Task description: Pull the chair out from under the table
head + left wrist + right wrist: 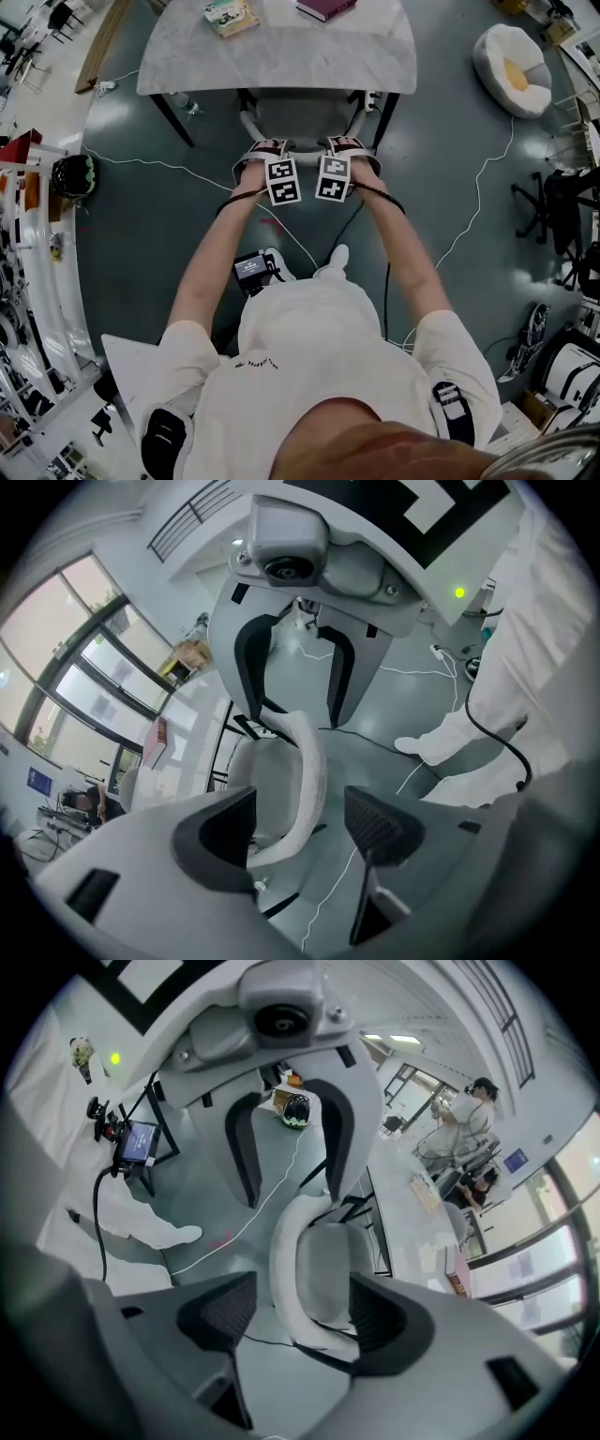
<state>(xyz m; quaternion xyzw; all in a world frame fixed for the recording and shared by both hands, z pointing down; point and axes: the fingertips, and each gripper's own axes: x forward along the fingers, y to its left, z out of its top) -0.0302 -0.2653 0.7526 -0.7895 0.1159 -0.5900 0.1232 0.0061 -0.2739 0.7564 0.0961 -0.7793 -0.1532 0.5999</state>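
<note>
**Both grippers open astride the chair back**

Your left gripper (300,825) and right gripper (300,1314) have their jaws spread wide. The pale back rim of the chair (298,117) stands between each pair, with no pad clamped on it. The chair sits tucked under the table (281,66), and the tabletop hides most of the seat. Two books (230,16) lie on top, cut off at the frame edge.

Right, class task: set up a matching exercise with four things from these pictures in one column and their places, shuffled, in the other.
1. chair
2. maroon book
3. white beanbag
4. left tongs

a. on the table
b. on the floor, right of the table
c. seat under the table
d. open, astride the chair's backrest

Pairs: 1-c, 2-a, 3-b, 4-d.
</note>
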